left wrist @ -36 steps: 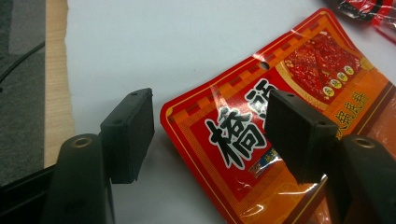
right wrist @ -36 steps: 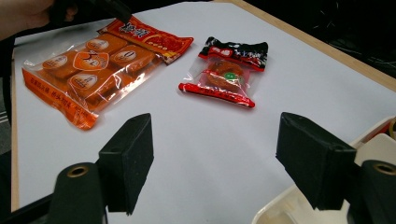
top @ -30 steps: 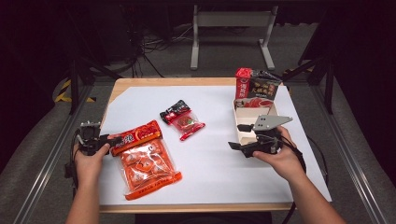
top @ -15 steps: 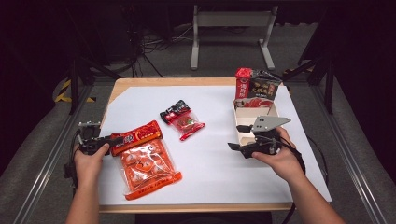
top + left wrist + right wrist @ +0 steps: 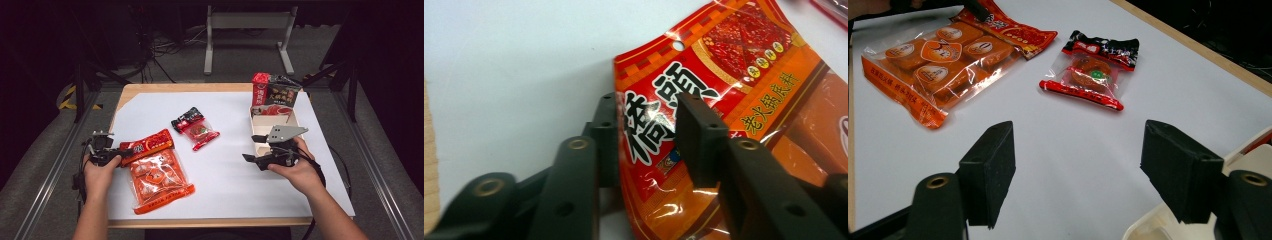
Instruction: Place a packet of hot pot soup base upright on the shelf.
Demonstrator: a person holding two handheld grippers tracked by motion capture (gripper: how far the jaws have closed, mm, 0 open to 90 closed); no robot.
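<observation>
At the left edge of the white table sheet [image 5: 230, 175], the left gripper [image 5: 122, 151] lies low in the person's left hand [image 5: 98, 172], its jaws pointing toward the table's middle. Its two black jaws stand on either side of the red header strip of the orange snack bag [image 5: 155, 172], one above the film and one below; the left gripper view shows the pads [image 5: 696, 127] bracketing the printed header with a narrow gap remaining, and whether they press the film cannot be told. The orange snack bag [image 5: 734, 75] lies flat near the front left of the sheet, its clear lower part showing several wrapped orange pieces; its header end points toward the table's far side.

Near the middle of the sheet, well apart from both grippers, lies the small red-and-black packet [image 5: 195, 128], flat and slanted, with a round red item behind its clear window. The right gripper view shows this packet [image 5: 1090, 70] just beside the orange snack bag [image 5: 943, 60] without touching it.

Toward the right, the right gripper [image 5: 255, 148] is held in the right hand [image 5: 297, 170] above bare sheet, carrying a grey three-cornered plate on top. Its jaws stand wide apart and empty, pads [image 5: 990, 170] facing across open white surface. Just behind it sits a white cardboard tray [image 5: 256, 120], with upright red and dark packages [image 5: 274, 95] standing at its far end.
</observation>
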